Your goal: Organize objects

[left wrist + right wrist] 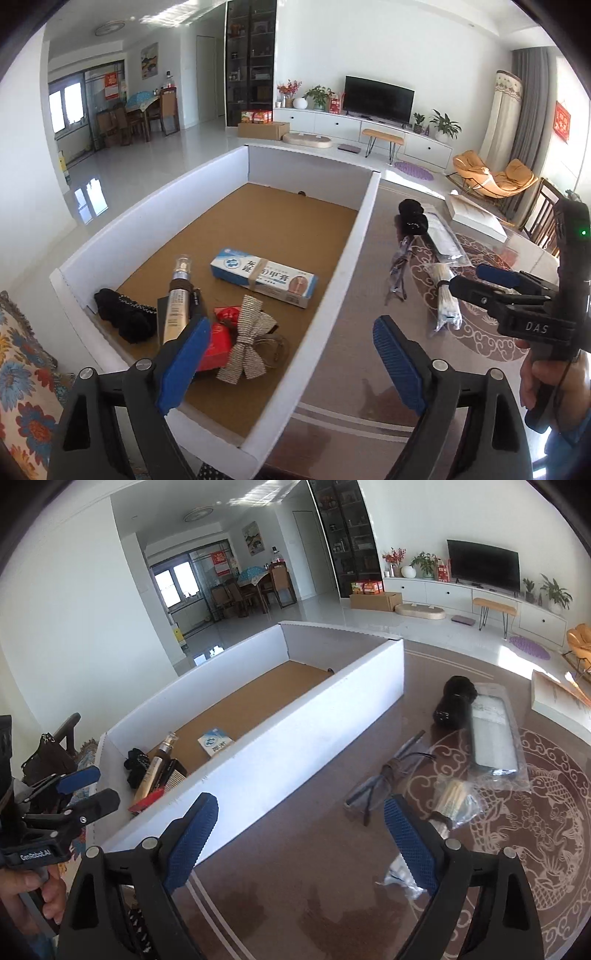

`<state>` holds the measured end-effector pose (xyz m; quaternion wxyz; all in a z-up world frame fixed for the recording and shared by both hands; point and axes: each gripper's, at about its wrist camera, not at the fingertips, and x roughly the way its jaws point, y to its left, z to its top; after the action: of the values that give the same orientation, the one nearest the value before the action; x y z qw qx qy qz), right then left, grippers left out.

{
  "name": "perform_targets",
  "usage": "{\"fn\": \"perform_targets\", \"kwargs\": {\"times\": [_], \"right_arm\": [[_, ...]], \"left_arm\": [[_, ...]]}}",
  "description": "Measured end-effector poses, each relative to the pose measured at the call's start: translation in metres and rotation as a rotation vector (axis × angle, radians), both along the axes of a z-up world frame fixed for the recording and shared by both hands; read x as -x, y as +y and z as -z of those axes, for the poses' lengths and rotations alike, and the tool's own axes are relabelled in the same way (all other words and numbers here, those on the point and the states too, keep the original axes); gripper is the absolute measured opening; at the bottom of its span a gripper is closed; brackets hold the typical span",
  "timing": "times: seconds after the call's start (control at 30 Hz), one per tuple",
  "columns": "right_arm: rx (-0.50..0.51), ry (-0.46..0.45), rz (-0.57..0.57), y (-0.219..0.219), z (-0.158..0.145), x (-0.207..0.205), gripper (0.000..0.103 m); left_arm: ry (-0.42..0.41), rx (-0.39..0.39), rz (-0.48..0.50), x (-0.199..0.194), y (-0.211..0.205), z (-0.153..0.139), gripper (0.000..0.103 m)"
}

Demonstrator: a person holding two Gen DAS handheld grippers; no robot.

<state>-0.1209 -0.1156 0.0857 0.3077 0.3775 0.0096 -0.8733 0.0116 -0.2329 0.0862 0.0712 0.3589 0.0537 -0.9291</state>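
Blue ribbed pads frame both views, and both tools are empty: the left gripper (291, 363) hangs spread wide over the near end of the box, and the right gripper (301, 843) is just as wide over the table, nothing between its pads.

Nearest in the white cardboard box (321, 280) lies what looks like the finished part of the job: a silver bow (245, 338) against a red packet (218, 345), a gold-and-brown tube (177, 306), a bundle of black fabric (123, 314) in the near left corner, and, a little farther in, a blue and white carton (264, 277). The far half of the box floor is bare.

Right of the box, on the glass-topped patterned table (295, 904), several things are still out. Closest to the right gripper is a clear bag of pale sticks (456, 803), just beside its right pad; left of that a pair of glasses (380, 784); farther off a flat clear-wrapped pack (493, 738) with a black bundle (452, 701) touching its far left end; and a white book or box (557, 698) at the far right edge (possibly not part of the sorting).

So roughly half seems done, with four or so items left; the bagged sticks look the likeliest next pick.
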Motion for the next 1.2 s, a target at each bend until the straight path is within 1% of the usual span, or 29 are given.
{"fn": "perform_targets", "kwargs": {"times": [0.03,0.1,0.2,0.3,0.4,0.5,0.67,0.77,0.9,0.97,1.03,1.13,1.17,1.2], "right_arm": [[-0.020,0.005,0.028,0.019,0.007,-0.004,0.092],[-0.059,0.000,0.090,0.062,0.021,-0.010,0.092],[-0.108,-0.044,0.174,0.113,0.043,-0.012,0.092],[-0.143,-0.070,0.237,0.151,0.061,-0.021,0.092],[-0.164,-0.077,0.270,0.175,0.073,-0.029,0.092],[-0.178,-0.082,0.282,0.185,0.081,-0.035,0.092],[-0.188,-0.092,0.289,0.189,0.091,-0.037,0.092],[-0.179,-0.086,0.301,0.190,0.091,-0.036,0.092],[-0.194,-0.093,0.322,0.190,0.092,-0.035,0.092],[-0.216,-0.091,0.332,0.188,0.093,-0.035,0.092],[-0.233,-0.089,0.331,0.186,0.094,-0.034,0.093],[-0.260,-0.090,0.325,0.182,0.096,-0.034,0.097],[-0.271,-0.089,0.324,0.181,0.096,-0.034,0.097],[-0.279,-0.089,0.323,0.179,0.097,-0.034,0.097]], "left_arm": [[0.014,0.002,0.028,-0.002,0.017,-0.001,0.099],[0.023,0.014,0.071,0.000,0.051,0.001,0.100],[0.002,0.029,0.101,0.008,0.084,0.012,0.100],[-0.029,0.039,0.111,0.018,0.104,0.023,0.100],[-0.049,0.091,0.121,0.022,0.122,0.034,0.100],[-0.072,0.113,0.128,0.027,0.131,0.043,0.100],[-0.105,0.086,0.130,0.037,0.133,0.057,0.100],[-0.173,0.042,0.134,0.051,0.135,0.075,0.100],[-0.248,-0.060,0.097,0.068,0.130,0.109,0.100],[-0.286,-0.075,0.085,0.075,0.132,0.121,0.100],[-0.290,-0.072,0.091,0.079,0.136,0.126,0.100],[-0.287,0.004,0.076,0.081,0.143,0.131,0.100],[-0.286,0.020,0.075,0.081,0.145,0.132,0.101],[-0.282,0.016,0.076,0.082,0.144,0.132,0.103]]}}
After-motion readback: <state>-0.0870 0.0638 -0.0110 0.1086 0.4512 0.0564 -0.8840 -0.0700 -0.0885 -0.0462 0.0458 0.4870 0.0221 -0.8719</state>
